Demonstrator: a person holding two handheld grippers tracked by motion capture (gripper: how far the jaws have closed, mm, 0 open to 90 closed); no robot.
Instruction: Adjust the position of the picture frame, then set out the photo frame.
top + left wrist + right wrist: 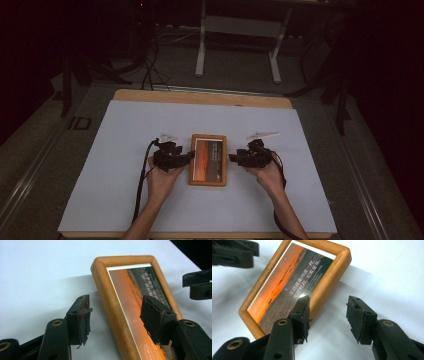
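1 wooden picture frame [208, 160] lies flat near the middle of the white tabletop [125, 200], holding 1 orange sunset print with lines of text. 2 grippers flank it. The left gripper [189, 156] has its jaws wide open astride the frame's left rail, gripping nothing. The right gripper [233, 158] sits just beside the frame's right edge, jaws also spread and empty.

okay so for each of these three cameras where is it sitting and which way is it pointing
High view: above the person's side, looking forward and down at the table; forearms, left gripper and right gripper flank the picture frame.
Left gripper view: rides the left gripper, open fingers straddling the frame's left edge.
Right gripper view: rides the right gripper, open at the frame's right edge.
Shared: all views show the frame; each gripper view shows the other gripper.
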